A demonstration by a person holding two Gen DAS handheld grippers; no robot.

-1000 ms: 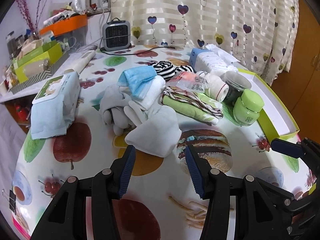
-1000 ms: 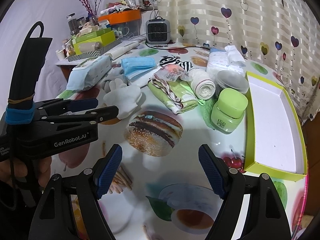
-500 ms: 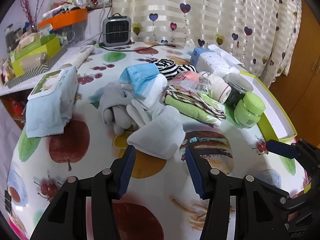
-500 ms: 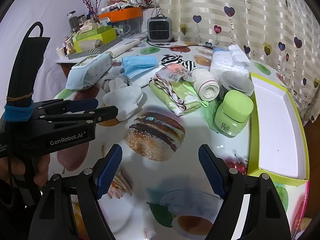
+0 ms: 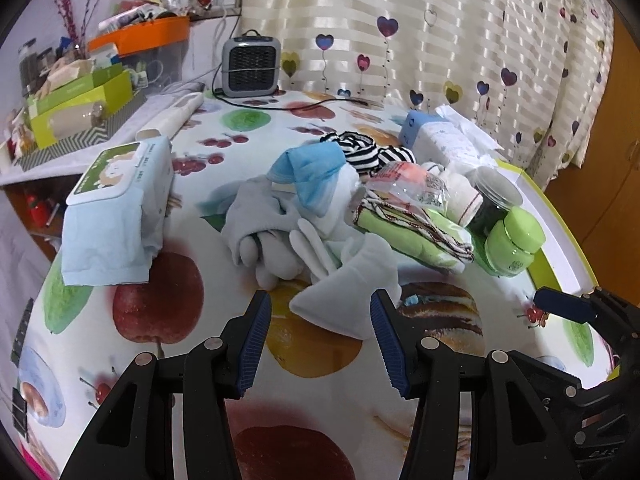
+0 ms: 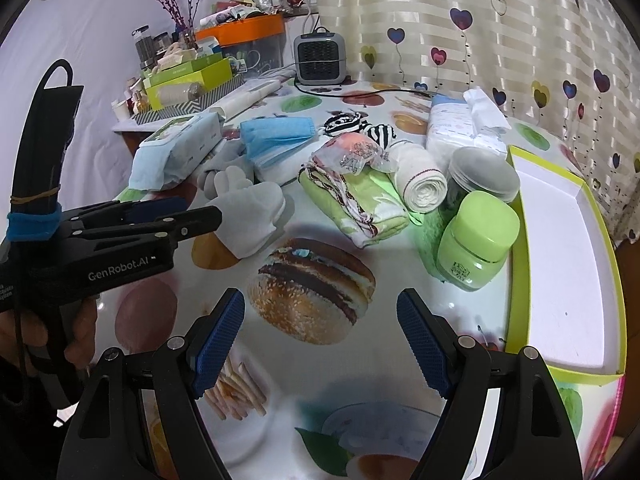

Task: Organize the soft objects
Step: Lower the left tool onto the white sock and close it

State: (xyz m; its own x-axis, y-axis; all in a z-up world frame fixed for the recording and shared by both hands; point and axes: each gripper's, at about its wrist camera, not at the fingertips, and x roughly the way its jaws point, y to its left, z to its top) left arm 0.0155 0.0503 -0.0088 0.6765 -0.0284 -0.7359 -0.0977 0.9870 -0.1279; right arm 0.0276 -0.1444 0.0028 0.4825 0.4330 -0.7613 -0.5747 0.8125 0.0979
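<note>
One white glove — just ahead of the spread left gripper.

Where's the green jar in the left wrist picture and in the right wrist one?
Left wrist: green jar at right of middle, beside the box's near rim.
Right wrist: green jar right of centre, left of the box.
Shared landmark: the grey heater at the table's far end.

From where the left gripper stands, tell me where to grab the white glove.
Probably its wide cuff end, the part nearest the open left gripper. Come straight ahead and down: the white glove lies flat, cuff toward you, fingers buried among the pile.
</note>
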